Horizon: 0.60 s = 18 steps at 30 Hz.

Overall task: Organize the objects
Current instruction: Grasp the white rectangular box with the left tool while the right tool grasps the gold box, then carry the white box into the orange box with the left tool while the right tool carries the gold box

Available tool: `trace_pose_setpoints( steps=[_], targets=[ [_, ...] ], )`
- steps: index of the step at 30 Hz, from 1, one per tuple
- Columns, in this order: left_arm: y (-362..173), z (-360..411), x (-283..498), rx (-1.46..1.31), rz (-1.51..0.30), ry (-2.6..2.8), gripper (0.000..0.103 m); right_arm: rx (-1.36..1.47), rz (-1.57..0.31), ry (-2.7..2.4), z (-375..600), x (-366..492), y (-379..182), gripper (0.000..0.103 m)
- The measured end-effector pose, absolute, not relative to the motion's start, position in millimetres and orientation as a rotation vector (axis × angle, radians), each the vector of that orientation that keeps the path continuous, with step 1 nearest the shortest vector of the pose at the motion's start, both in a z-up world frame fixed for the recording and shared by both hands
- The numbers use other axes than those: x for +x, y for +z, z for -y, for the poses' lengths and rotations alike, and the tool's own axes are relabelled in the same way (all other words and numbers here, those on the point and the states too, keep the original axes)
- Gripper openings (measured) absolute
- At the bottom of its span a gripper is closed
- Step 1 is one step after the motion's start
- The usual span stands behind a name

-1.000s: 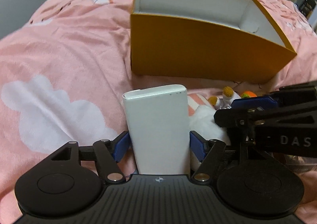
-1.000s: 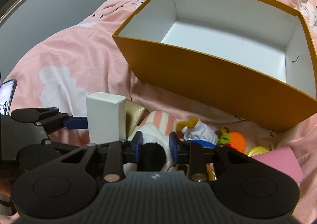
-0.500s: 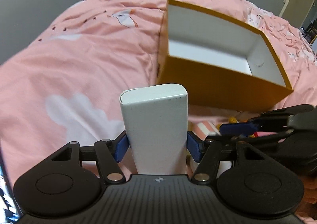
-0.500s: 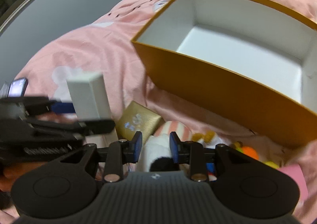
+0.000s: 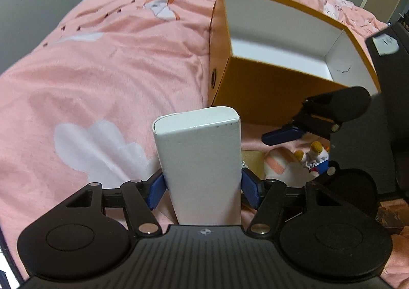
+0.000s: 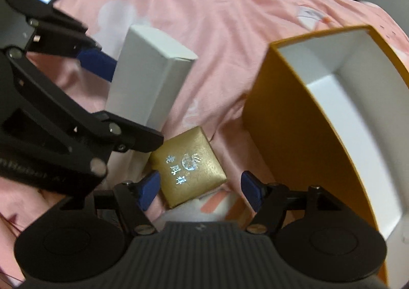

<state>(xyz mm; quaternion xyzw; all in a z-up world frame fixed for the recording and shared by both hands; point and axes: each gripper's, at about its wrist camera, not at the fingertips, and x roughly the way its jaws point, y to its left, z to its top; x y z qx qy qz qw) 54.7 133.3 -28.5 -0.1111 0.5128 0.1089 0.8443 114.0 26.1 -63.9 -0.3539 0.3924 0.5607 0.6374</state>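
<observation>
Item: gold box (image 6: 188, 166) — between my right gripper's (image 6: 200, 186) opening jaws, untouched, nearer than left gripper (image 5: 203, 188), which clamps white box (image 5: 202, 168).

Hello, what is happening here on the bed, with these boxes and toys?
A person is tidying things with tongs in each hand. The left tongs grip a white box, held upright above the pink blanket. The right tongs are opening over a small gold box and hold nothing. The big orange box is empty. A soft toy lies on the blanket.
</observation>
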Motion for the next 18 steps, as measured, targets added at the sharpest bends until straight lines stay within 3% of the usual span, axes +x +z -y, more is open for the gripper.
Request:
trace_pose_setpoints(
  steps=[7,11,12,18],
  targets=[
    [-45,-140,49,-0.296,-1.133,0.272,0.082,-0.904,-0.892,1.346,-42,114,-81,0.073],
    [-46,-137,44,-0.312,-1.137,0.303,0.081,-0.924,-0.883,1.347,-46,116,-89,0.067],
    [-46,-136,42,-0.313,-1.128,0.304,0.077,-0.921,-0.88,1.348,-46,116,-89,0.067],
    [-35,-134,36,-0.324,-1.09,0.302,0.075,-0.908,-0.838,1.321,-39,117,-73,0.065]
  ],
)
